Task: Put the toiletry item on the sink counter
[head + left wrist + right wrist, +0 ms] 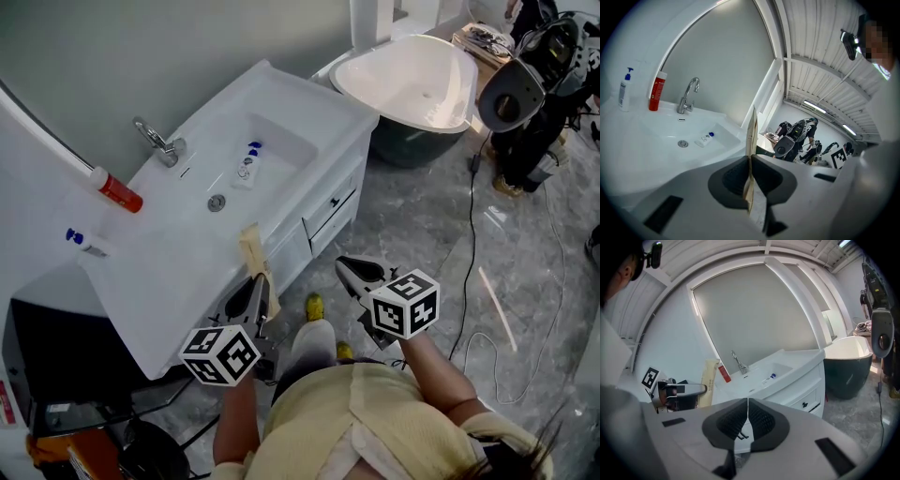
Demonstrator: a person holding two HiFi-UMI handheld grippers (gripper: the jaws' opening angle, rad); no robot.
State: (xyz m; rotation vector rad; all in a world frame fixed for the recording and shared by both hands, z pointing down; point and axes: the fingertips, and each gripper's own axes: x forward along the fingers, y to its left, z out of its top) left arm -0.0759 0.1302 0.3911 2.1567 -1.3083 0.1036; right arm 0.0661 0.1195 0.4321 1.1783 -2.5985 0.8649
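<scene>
Pinching a beige tube (253, 251) upright, the left claw (253, 296) hangs before the sink counter (178, 267).

Toiletry item (253, 251): flat beige packet, upright, its lower end pinched in the left gripper (750, 161). Located at the front edge of the white sink counter (169, 281); contact not determinable.

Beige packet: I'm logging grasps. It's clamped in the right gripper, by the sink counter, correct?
Not quite. The left gripper is shut on the beige packet, as the left gripper view shows; the right gripper is shut on nothing. The packet is by the sink counter.
</scene>
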